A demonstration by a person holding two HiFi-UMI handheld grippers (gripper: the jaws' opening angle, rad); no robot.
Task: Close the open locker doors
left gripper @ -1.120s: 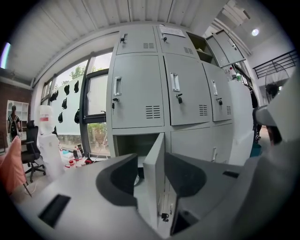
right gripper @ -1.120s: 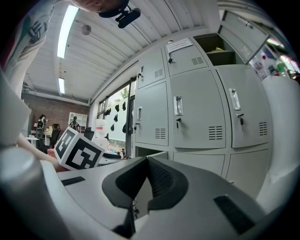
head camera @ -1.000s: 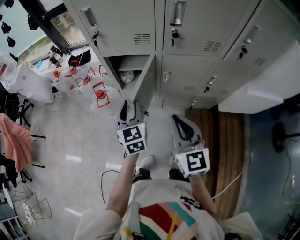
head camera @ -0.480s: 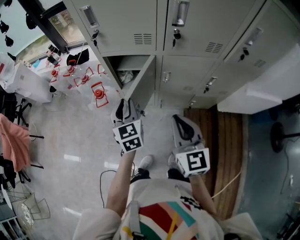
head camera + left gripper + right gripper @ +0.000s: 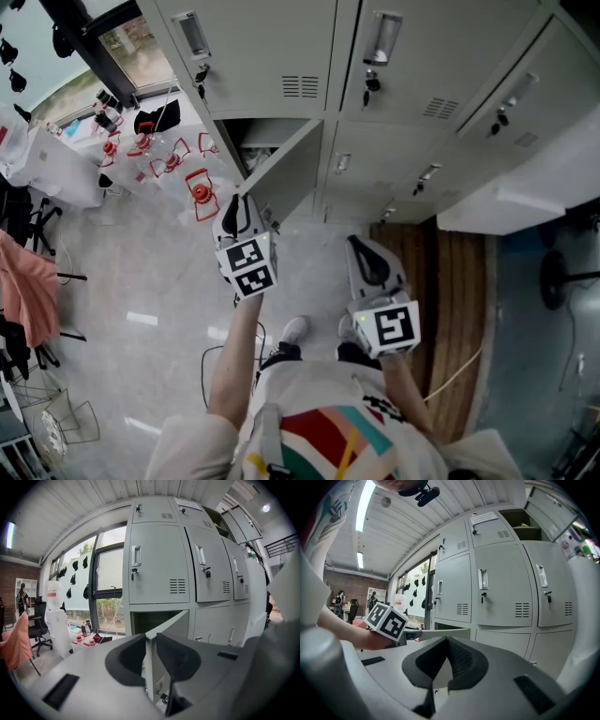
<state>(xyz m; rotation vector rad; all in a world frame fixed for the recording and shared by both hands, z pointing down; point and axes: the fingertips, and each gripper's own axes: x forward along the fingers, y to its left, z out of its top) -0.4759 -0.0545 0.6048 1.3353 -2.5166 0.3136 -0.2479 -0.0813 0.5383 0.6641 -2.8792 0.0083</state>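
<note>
The lower-row locker door [image 5: 286, 173] stands swung out from its open compartment [image 5: 251, 136]. My left gripper [image 5: 242, 202] is at the door's free edge. In the left gripper view the jaws [image 5: 151, 641] are closing, and the door's thin edge [image 5: 151, 667] fills the gap between them; the door face [image 5: 171, 620] runs off to the right. My right gripper [image 5: 356, 242] hangs lower and to the right, shut with nothing in it [image 5: 447, 640]; it sees the door's top edge [image 5: 440, 631]. High up, another locker door [image 5: 553, 510] is open too.
Red wire frames [image 5: 199, 187] and a white table [image 5: 56, 164] lie left of the lockers. A pink cloth [image 5: 28, 281] hangs at the far left. A wooden platform [image 5: 441, 281] runs along the right. A cable [image 5: 211, 375] lies on the floor by the person's shoe [image 5: 293, 326].
My left gripper has moved up and left to the free edge of the open door. The right gripper has stayed where it was.
</note>
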